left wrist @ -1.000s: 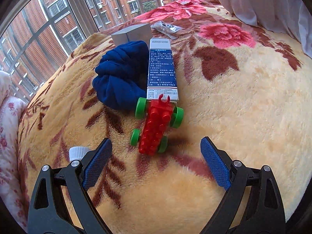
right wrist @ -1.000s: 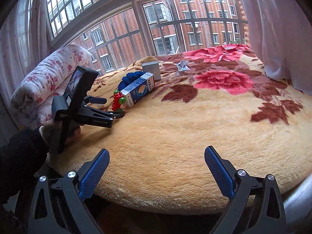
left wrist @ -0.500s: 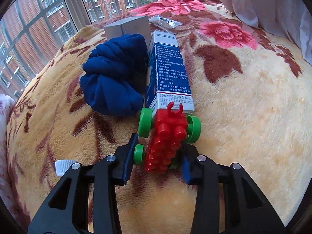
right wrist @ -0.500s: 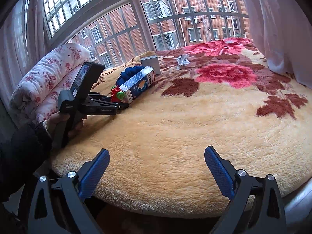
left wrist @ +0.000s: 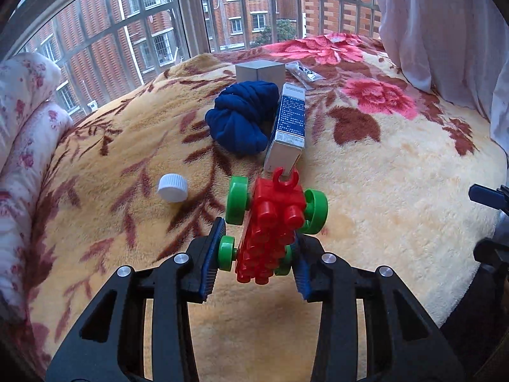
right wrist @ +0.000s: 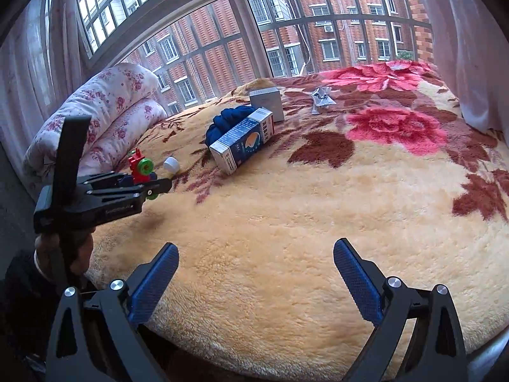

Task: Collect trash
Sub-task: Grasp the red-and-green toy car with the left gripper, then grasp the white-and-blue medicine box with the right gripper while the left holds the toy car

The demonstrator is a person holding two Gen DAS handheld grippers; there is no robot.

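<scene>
Soft daylight comes through the window (right wrist: 286, 31) behind the bed (right wrist: 286, 222), even and fairly bright. Shadows are faint; a dim patch lies on the blanket under the left gripper (right wrist: 152, 187). No harsh glare. Both fisheye views bend the window bars strongly and go black at the corners. Focus is sharp in the middle, with slight softness toward the rims.
</scene>
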